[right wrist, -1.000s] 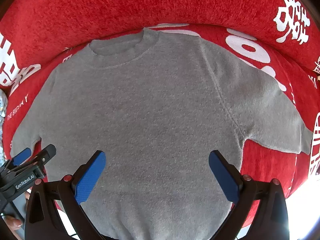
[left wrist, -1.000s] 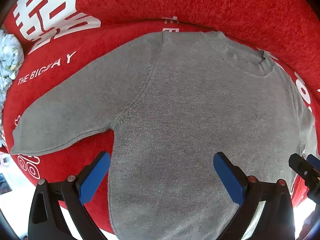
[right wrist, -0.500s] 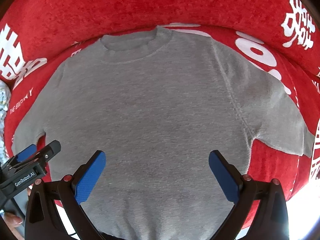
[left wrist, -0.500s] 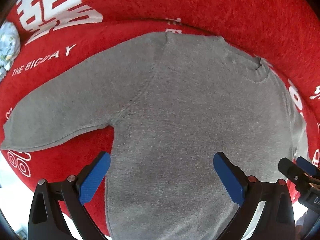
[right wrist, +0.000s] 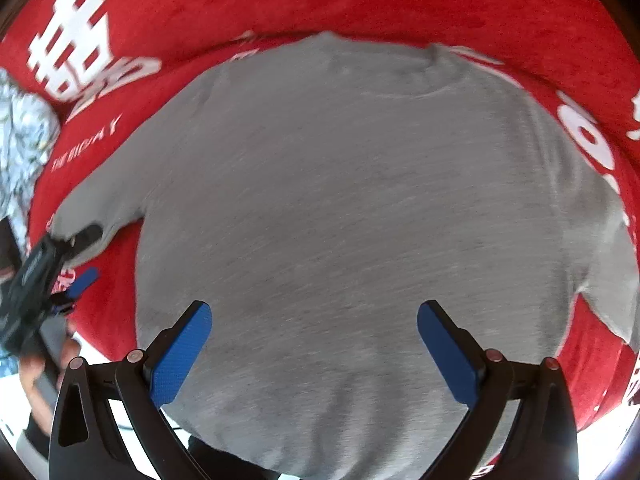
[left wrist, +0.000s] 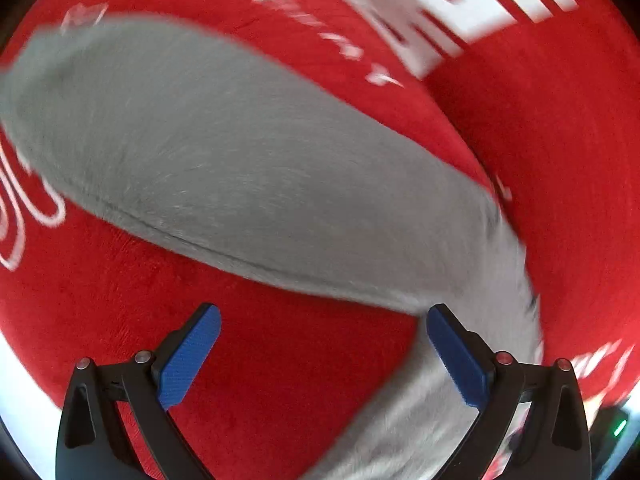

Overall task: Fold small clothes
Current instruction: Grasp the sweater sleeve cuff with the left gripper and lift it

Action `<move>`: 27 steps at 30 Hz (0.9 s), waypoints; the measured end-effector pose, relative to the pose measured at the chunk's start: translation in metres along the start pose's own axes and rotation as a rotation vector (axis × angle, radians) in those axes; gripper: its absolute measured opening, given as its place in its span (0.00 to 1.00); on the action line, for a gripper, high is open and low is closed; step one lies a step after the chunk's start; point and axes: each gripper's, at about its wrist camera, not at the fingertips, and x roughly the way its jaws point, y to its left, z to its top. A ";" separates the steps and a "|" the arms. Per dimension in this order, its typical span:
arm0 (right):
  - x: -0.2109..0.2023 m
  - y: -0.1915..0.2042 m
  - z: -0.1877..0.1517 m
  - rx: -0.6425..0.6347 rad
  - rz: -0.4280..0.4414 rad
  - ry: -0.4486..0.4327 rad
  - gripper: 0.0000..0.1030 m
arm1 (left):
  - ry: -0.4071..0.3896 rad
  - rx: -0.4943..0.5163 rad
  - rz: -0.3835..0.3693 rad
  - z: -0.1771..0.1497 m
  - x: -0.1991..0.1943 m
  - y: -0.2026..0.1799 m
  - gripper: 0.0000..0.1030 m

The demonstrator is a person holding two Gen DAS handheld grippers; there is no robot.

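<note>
A small grey sweater (right wrist: 352, 216) lies flat, front up, on a red sofa seat, collar at the far side. In the left wrist view its left sleeve (left wrist: 224, 160) fills the frame, blurred by motion. My left gripper (left wrist: 320, 356) is open and empty, hovering over red cloth just below the sleeve near the armpit. It also shows in the right wrist view (right wrist: 80, 256), close to the sleeve cuff. My right gripper (right wrist: 316, 348) is open and empty above the lower body of the sweater.
The red sofa cover (right wrist: 280, 4) has white printed characters (right wrist: 80, 48). A pale patterned cloth (right wrist: 20, 140) lies at the far left of the sofa. The seat's front edge runs below the sweater hem.
My left gripper has swung left and down toward the left sleeve, which now fills its view. My right gripper has shifted slightly, with the sweater sitting more to the right in its view.
</note>
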 end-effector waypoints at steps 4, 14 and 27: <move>0.008 0.017 -0.002 -0.029 0.015 0.017 1.00 | -0.007 -0.087 -0.114 0.011 0.007 0.016 1.00; 0.006 0.044 0.001 -0.076 0.023 0.004 1.00 | -0.214 -0.178 -0.086 0.070 -0.065 0.087 1.00; 0.008 0.064 -0.004 -0.101 0.023 0.007 1.00 | -0.231 -0.118 0.191 0.084 -0.067 0.112 0.09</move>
